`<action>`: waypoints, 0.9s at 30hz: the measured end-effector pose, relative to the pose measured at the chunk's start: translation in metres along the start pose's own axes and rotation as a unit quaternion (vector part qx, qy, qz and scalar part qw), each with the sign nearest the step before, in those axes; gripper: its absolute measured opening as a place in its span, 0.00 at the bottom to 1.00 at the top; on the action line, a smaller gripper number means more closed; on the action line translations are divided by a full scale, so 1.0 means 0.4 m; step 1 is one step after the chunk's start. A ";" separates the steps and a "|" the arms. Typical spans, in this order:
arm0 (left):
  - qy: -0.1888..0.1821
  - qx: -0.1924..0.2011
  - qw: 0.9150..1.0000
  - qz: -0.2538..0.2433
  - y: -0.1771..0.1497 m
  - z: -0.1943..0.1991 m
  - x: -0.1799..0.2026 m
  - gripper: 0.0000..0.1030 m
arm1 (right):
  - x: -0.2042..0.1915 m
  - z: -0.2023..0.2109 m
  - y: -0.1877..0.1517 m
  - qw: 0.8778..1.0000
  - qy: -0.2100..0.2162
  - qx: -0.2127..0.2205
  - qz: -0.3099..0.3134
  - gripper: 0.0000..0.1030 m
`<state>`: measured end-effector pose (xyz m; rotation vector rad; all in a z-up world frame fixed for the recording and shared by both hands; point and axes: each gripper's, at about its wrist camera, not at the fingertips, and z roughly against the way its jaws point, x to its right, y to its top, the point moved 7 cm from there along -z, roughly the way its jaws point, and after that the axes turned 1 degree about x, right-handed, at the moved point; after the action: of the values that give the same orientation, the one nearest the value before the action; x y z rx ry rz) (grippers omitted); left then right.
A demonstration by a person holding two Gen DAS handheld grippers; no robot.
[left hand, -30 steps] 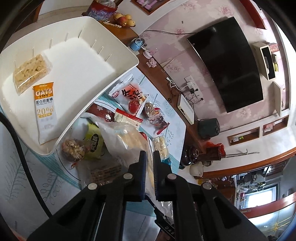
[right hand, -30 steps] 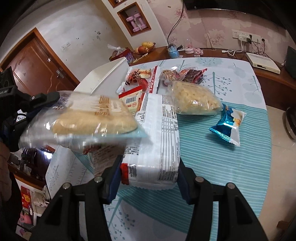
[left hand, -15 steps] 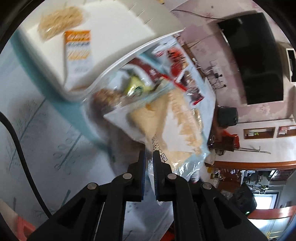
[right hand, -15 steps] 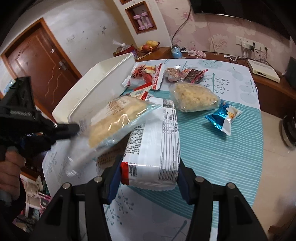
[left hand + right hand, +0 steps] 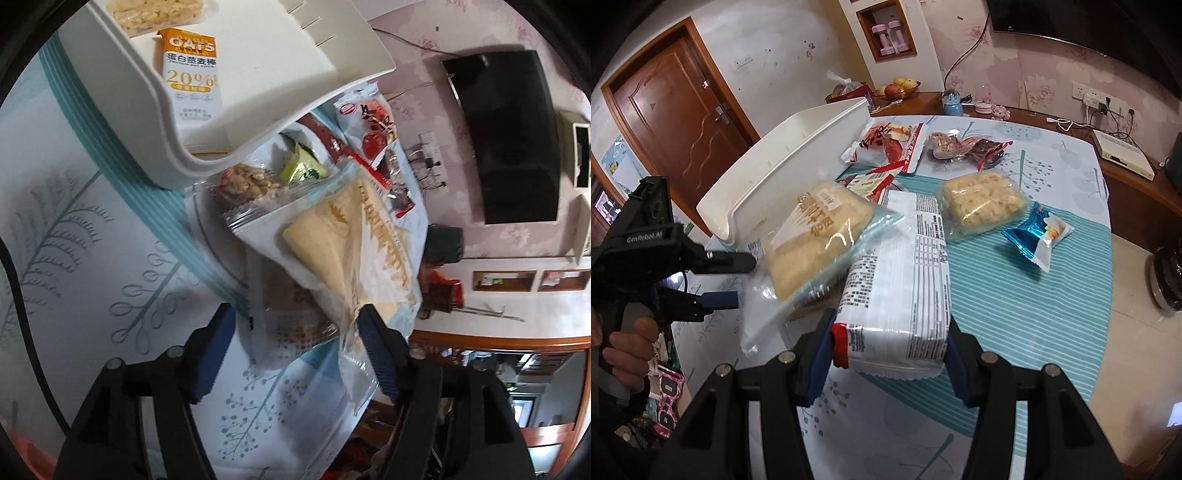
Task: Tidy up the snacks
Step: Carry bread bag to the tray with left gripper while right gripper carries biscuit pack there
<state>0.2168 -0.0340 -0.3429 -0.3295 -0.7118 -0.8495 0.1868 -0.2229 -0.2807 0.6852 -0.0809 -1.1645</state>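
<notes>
Table (image 5: 1015,314), covered by a teal-striped, leaf-print cloth, carries everything. White tray (image 5: 798,162) sits at its far left edge; in the left wrist view the tray (image 5: 258,92) holds an oats bar (image 5: 192,81) and a clear pack of pale biscuits (image 5: 155,11) lying flat side by side. White packet (image 5: 905,273), printed side up, is clamped at its near end between the right gripper (image 5: 886,354) pads, both blue pads pressing its sides; the rest of it lies forward along the cloth. Clear bag of yellow cake (image 5: 816,240) lies tilted, its far corner resting on the white packet, its near clear end just ahead of the left gripper (image 5: 738,280). That gripper's jaws have just been opening and now stand well apart. In the left wrist view the bag (image 5: 332,251) runs forward between the two fingers of the left gripper (image 5: 295,347); its crinkled end lies just beside the right-hand pad, well clear of the other, and whether it touches that pad cannot be told through the blur. Loose on the cloth beyond: a second clear biscuit pack (image 5: 982,206), a red-and-white pouch (image 5: 886,144), a blue wrapper (image 5: 1034,236), small dark sweets (image 5: 964,146). A hand (image 5: 624,350) grips the left tool's handle.
</notes>
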 end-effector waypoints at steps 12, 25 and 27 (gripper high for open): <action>-0.008 0.017 1.000 -0.005 0.052 -0.061 0.042 0.73 | 0.006 -0.009 -0.001 1.000 0.003 -0.009 0.005 0.52; -0.022 0.051 0.998 0.023 0.104 -0.061 0.052 0.31 | 0.010 -0.015 0.003 1.000 0.002 -0.008 0.001 0.52; -0.027 0.052 0.998 0.027 0.110 -0.057 0.053 0.28 | 0.008 -0.017 0.004 1.000 0.000 -0.007 -0.001 0.52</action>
<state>0.2703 -0.0304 -0.3443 -0.2779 -0.7914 -0.7511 0.1920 -0.2222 -0.2861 0.6728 -0.0722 -1.1655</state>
